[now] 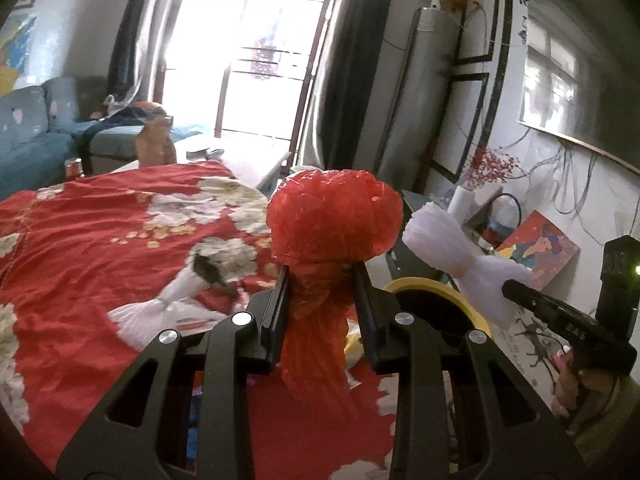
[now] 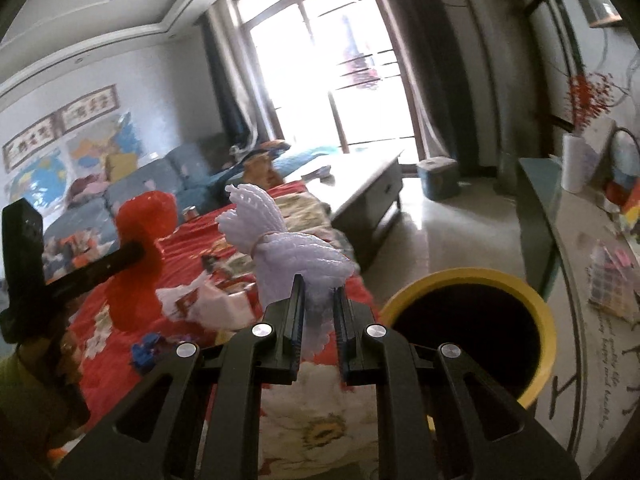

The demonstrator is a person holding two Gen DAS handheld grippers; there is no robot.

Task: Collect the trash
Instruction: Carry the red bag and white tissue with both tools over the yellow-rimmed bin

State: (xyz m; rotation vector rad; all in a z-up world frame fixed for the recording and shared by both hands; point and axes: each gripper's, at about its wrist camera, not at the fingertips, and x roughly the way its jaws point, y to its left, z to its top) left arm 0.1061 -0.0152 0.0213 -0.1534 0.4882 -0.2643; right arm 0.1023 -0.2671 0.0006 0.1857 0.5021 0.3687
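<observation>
We saw in the left wrist view what the right one hid: a second white foam net sleeve [image 1: 160, 312] lying on the red floral cloth [image 1: 100, 240] at eight o'clock from our left gripper [image 1: 320, 280]. The right wrist view alone showed the whole round yellow-rimmed bin [image 2: 544, 320], its inside dark, so we could not tell what it held. We counted two grippers, two foam sleeves and one crumpled red plastic bag [image 1: 332, 216]. The left jaws pinched that bag by its twisted neck, above the cloth. Our right gripper [image 2: 318, 292] had its jaws pressed close on the held white foam net sleeve [image 2: 292, 244], which was raised at ten o'clock from the bin, beside its rim.
</observation>
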